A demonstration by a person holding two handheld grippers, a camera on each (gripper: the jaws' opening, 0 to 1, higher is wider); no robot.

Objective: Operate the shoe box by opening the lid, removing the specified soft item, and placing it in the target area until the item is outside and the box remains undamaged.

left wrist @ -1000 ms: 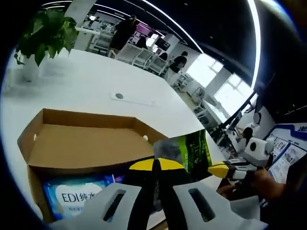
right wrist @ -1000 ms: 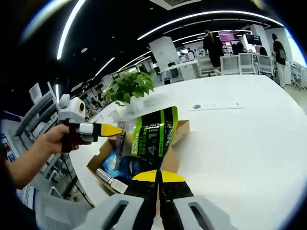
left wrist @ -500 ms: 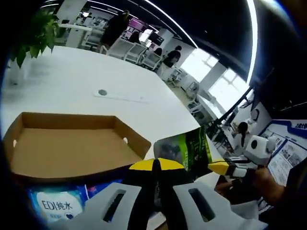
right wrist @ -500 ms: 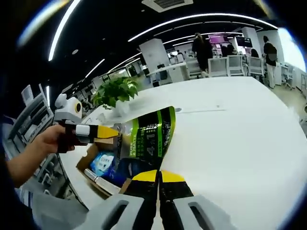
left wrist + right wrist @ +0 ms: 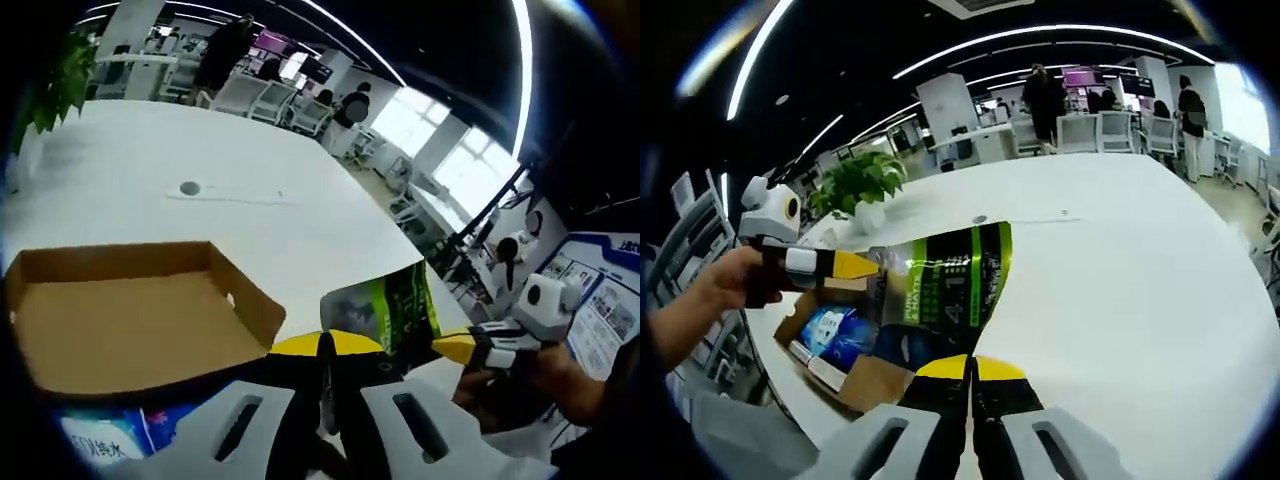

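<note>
I am holding the green-and-black pouch [image 5: 945, 290] pinched by both my right gripper [image 5: 973, 365] and left gripper [image 5: 325, 345] above the open shoe box [image 5: 840, 375] (carry step), aiming next for bare white table [image 5: 1140, 280] beyond my jaws.

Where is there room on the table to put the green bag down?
The white table is bare right of the green bag, toward the far chairs. It's crowded left, by the open box and plant.
</note>
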